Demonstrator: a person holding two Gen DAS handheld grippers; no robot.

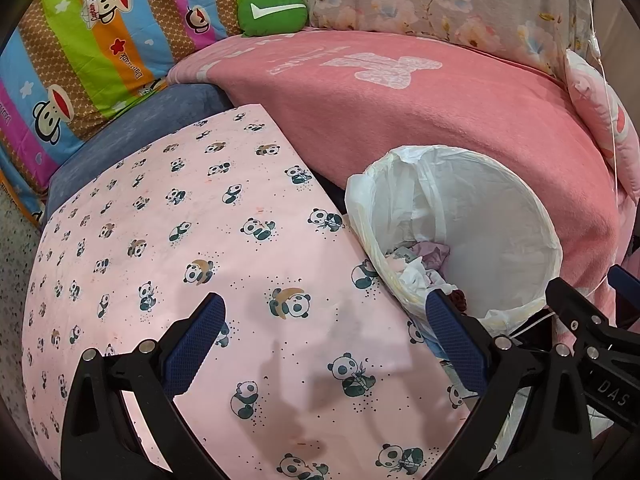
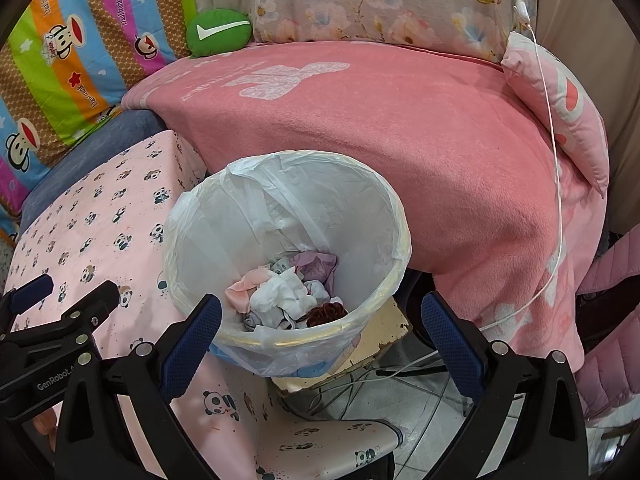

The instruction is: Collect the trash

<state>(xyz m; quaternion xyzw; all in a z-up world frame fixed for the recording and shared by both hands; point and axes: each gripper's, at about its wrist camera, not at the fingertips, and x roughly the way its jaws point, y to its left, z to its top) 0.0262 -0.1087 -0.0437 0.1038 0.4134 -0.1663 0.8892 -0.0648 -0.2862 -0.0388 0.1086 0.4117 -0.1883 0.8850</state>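
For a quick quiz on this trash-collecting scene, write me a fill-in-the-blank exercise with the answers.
1. The round bin lined with a thin white plastic bag holds crumpled white paper at its ____.
2. The pink tablecloth beside the bin is printed with small ____.
3. The green cushion bears a white ____ mark.
4. Both the left gripper and the right gripper have their blue-padded jaws ____ and hold nothing.

Missing words: bottom; pandas; tick; open

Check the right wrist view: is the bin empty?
No. Crumpled tissues and a dark red scrap lie at the bottom of the lined bin.
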